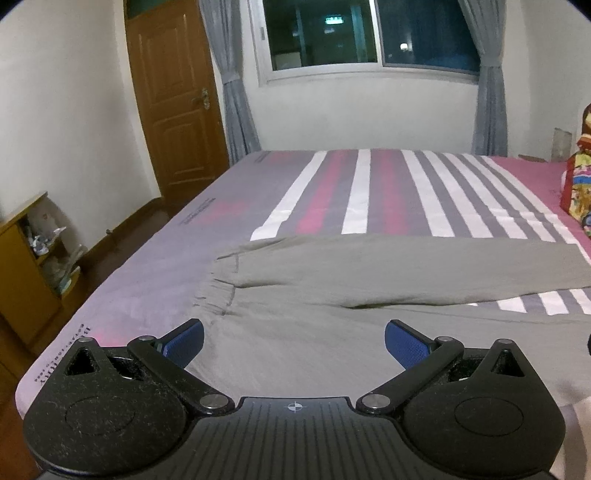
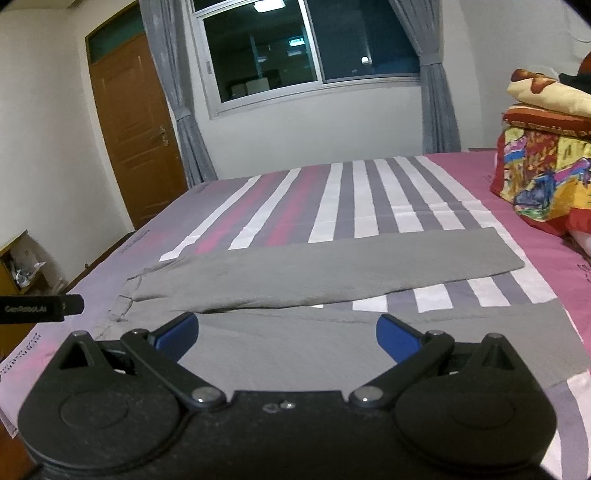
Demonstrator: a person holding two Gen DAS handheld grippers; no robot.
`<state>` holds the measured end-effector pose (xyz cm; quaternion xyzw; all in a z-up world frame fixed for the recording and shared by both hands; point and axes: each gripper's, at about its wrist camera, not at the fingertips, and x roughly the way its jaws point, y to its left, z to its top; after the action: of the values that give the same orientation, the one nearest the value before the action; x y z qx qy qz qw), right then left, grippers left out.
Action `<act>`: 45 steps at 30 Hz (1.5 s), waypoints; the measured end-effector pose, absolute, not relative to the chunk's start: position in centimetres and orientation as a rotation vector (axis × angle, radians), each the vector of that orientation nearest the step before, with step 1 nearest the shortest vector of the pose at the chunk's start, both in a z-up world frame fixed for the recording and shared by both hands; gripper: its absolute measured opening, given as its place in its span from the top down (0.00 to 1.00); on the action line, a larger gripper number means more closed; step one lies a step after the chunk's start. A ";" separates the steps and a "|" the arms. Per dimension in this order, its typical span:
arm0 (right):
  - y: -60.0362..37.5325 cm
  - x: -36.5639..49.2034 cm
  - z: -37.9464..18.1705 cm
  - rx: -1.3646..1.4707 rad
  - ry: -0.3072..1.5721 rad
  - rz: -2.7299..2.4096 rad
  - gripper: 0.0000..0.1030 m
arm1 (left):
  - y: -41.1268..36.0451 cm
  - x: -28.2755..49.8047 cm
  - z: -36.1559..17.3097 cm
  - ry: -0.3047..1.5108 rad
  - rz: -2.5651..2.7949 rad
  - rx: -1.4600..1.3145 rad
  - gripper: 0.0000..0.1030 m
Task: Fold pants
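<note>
We held the left gripper (image 1: 293,341) and right gripper (image 2: 287,338) level and low over the near trouser leg, both spread wide and empty. The grey pants (image 1: 369,269) lay flat across the striped bed (image 1: 354,184), waistband to the left, legs parted.

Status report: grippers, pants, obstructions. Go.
Left gripper open, right gripper open, both empty above the near leg. Grey pants flat on striped bed, legs splayed, unfolded. Nothing obstructing.

Both my wrist cams sit low over the near edge of the bed (image 1: 155,266), facing the window (image 1: 369,33). Both show the pants (image 1: 332,295), door (image 2: 136,129) and curtains; right cam also catches my left gripper (image 2: 40,308).
</note>
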<state>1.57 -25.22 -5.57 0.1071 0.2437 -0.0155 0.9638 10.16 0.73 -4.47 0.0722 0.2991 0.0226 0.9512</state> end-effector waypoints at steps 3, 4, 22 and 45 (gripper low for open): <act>-25.0 3.0 -5.8 0.201 0.479 -0.018 0.00 | 1.1 11.7 -5.1 0.621 0.058 0.139 0.00; -24.8 3.5 -5.9 0.193 0.480 -0.012 0.00 | 1.2 12.3 -5.4 0.627 0.060 0.130 0.00; -20.9 17.3 -9.4 0.012 0.542 0.162 0.13 | 8.3 28.5 -11.5 0.743 0.151 0.072 0.00; -19.1 41.1 -17.8 -0.140 0.731 0.320 0.22 | 15.9 46.5 -24.1 0.961 0.115 -0.057 0.00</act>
<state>41.10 -19.07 -17.84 -0.0682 0.3556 0.1558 0.9190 46.51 15.86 -24.10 -0.0275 0.4620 0.0554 0.8847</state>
